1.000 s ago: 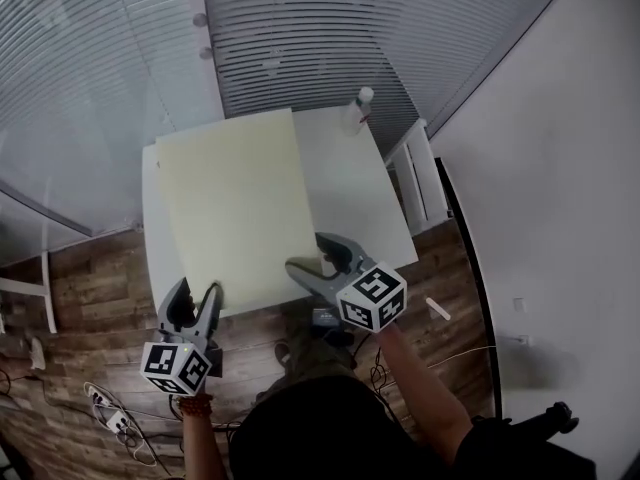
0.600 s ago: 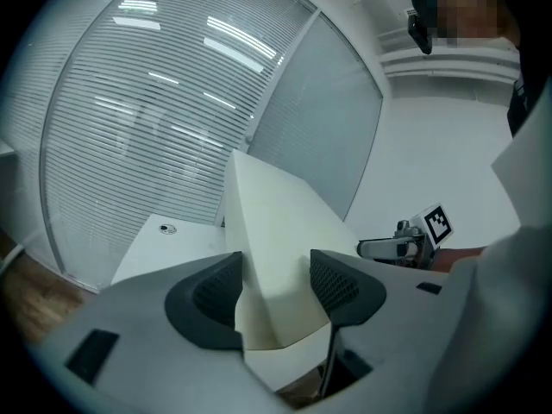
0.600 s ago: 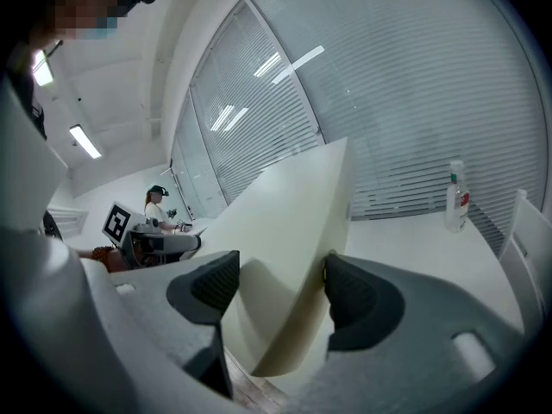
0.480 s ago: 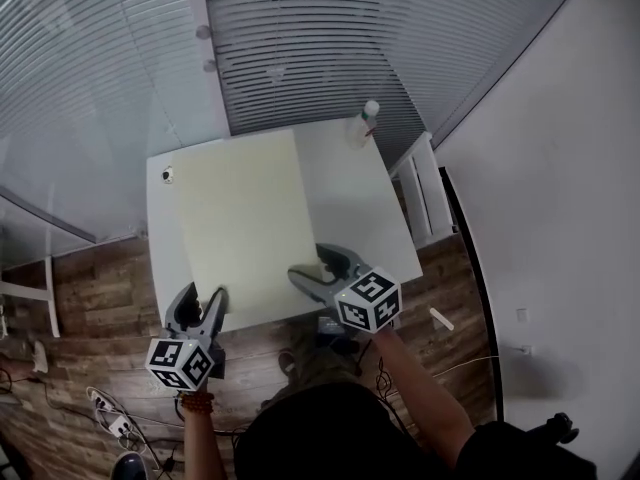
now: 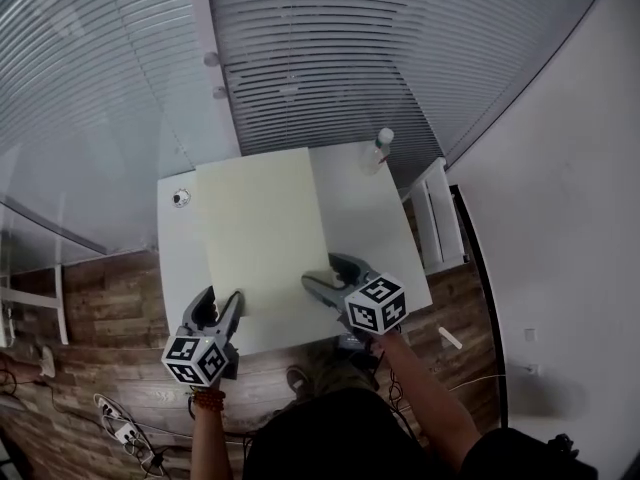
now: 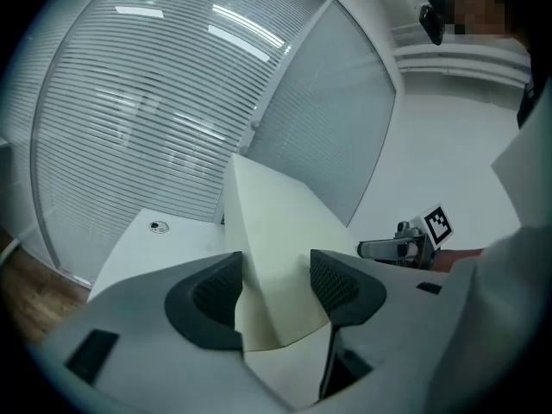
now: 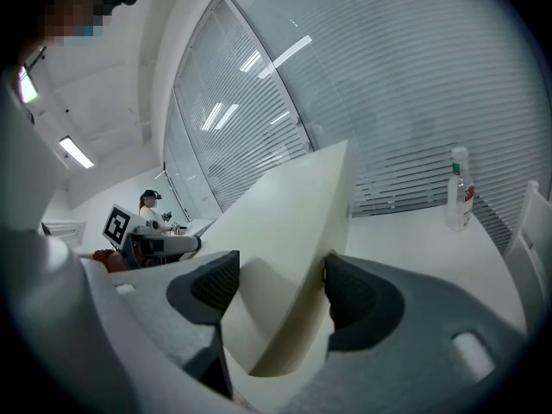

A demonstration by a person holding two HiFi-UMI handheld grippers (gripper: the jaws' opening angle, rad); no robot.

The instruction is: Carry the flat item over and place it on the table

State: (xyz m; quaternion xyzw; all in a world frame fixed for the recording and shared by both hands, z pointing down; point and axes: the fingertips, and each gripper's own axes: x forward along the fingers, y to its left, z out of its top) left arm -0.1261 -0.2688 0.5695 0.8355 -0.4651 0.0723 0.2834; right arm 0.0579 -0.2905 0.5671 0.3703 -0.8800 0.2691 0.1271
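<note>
— Blinds behind, white table [image 5: 385, 248] mid-frame; where was the sheet?

— Pale flat sheet [image 5: 262, 228] lay over the tabletop, apparently carried across. Left gripper [image 5: 222, 304] and right gripper [image 5: 326, 272] each pinched its near edge at lower centre; only releasing remained, I judged.

Seemingly cream sheet [image 5: 262, 233], white table [image 5: 365, 213]

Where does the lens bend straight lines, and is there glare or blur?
Head view: the blinds bow. Left gripper view: lamp glare on the glass; the pale sheet looks soft close up. Right gripper view: blinds curve too; the bottle is sharp.
</note>
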